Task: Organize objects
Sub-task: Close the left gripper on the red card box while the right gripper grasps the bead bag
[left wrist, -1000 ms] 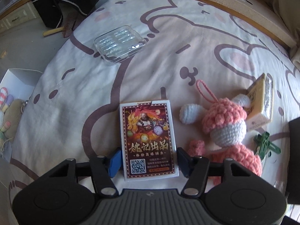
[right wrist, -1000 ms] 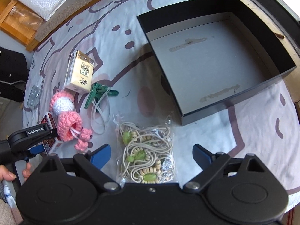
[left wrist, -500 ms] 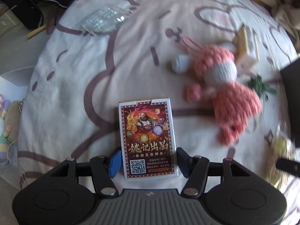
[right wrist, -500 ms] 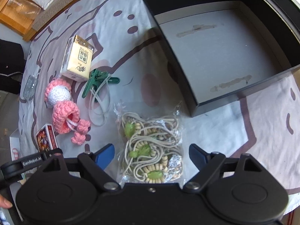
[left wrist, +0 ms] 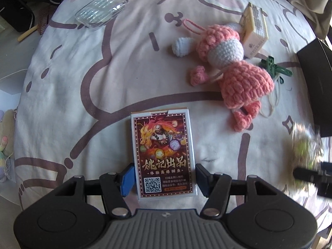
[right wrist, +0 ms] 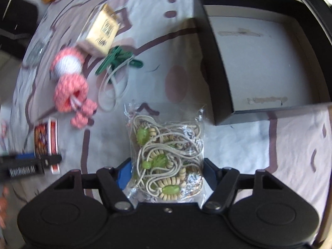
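Note:
A card box [left wrist: 164, 149] with a red dragon picture sits between my left gripper's [left wrist: 164, 178] blue pads, which are shut on its sides. It also shows at the left of the right wrist view, where the card box [right wrist: 44, 139] is held by the left gripper [right wrist: 31, 161]. My right gripper [right wrist: 167, 174] points down over a clear bag of beaded cords [right wrist: 166, 145] on the bedsheet. Its jaws are closing, with the bag between them and the pads right at the plastic edges. An open black box [right wrist: 259, 66] lies to the right of the bag.
A pink crochet doll [left wrist: 228, 62], a yellow carton [left wrist: 255, 31], a green clip [left wrist: 274, 66] and a white cord loop [right wrist: 110, 89] lie on the sheet between the two grippers. A clear plastic case [left wrist: 99, 8] sits at the far left. The bed's edge drops off to the left.
The right jaws have narrowed around the bag and that gripper has rolled and come lower. The left gripper has turned and shifted with the card box still in it.

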A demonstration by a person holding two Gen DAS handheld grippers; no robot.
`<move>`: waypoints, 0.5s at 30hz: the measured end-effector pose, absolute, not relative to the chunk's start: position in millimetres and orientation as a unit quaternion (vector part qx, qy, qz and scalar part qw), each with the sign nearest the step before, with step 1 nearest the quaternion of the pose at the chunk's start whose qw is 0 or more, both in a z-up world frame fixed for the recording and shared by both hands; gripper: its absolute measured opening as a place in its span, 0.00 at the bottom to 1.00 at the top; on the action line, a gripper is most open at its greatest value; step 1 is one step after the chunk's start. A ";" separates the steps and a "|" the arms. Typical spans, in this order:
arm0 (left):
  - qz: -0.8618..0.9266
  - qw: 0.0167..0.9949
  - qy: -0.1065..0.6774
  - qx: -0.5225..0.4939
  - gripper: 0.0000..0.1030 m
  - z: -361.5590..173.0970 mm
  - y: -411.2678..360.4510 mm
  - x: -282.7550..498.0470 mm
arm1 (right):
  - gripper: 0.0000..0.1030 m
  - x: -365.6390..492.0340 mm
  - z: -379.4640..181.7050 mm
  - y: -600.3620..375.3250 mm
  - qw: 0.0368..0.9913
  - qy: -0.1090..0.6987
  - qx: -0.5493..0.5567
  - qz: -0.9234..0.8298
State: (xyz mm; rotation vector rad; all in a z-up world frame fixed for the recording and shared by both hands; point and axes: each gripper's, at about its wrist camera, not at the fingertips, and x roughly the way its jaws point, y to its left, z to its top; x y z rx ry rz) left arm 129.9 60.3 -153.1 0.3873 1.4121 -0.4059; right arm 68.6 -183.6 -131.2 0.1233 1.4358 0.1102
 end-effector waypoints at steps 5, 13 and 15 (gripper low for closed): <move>-0.180 0.739 0.629 0.160 0.60 -145.3 59.8 137.6 | 0.81 64.3 -123.3 -181.2 0.742 0.667 0.020 0.063; -0.184 0.741 0.628 0.150 0.60 -140.6 68.1 134.7 | 0.64 57.4 -94.1 -199.9 0.747 0.656 0.093 0.055; -0.186 0.740 0.628 0.152 0.60 -140.7 69.2 135.6 | 0.37 54.2 -94.2 -197.4 0.740 0.663 0.100 0.055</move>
